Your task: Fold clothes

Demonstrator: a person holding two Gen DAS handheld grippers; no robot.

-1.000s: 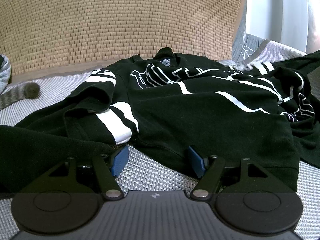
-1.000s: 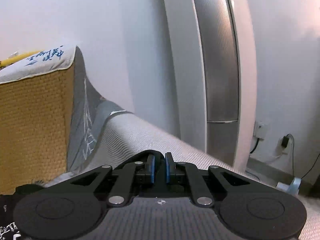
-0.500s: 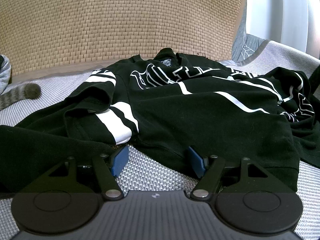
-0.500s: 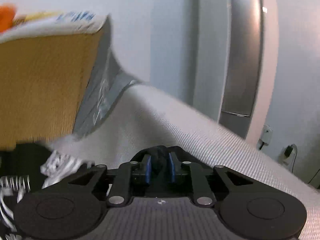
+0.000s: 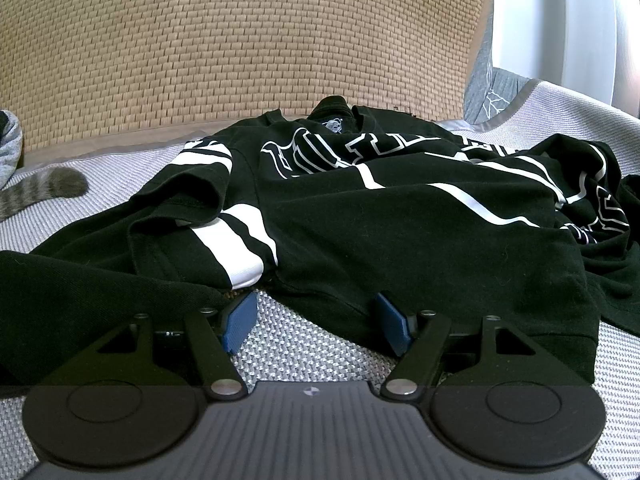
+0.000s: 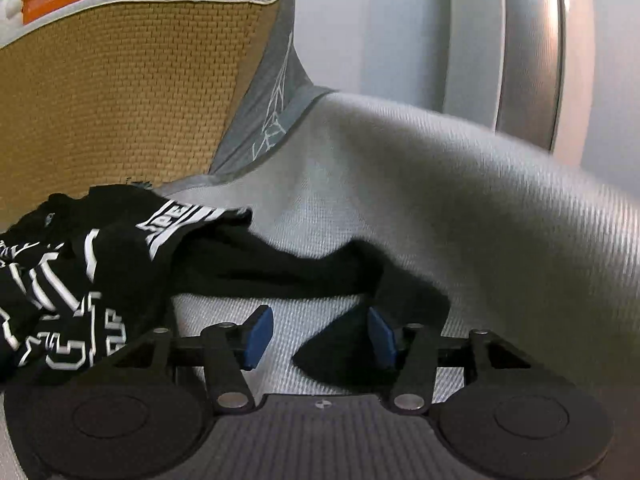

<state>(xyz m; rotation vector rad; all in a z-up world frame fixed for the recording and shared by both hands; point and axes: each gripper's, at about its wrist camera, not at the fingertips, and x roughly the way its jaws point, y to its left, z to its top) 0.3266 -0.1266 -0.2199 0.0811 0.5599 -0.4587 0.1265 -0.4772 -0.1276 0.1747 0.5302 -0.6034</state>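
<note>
Black shirt (image 5: 400, 220) crumpled on grey cover (image 5: 300, 344), its far edge hidden, left gripper (image 5: 316, 322) apart at the hem, right gripper (image 6: 320, 334) just opening, jaws apart, a loose shirt corner between them, unpressed

I am seeing bare grey bed cover (image 6: 460, 208) lying open on the far right, so a gripper could be passing there. The black shirt (image 5: 400, 220) is piling up in the middle. The woven headboard (image 5: 240, 52) is blocking the far side.
</note>
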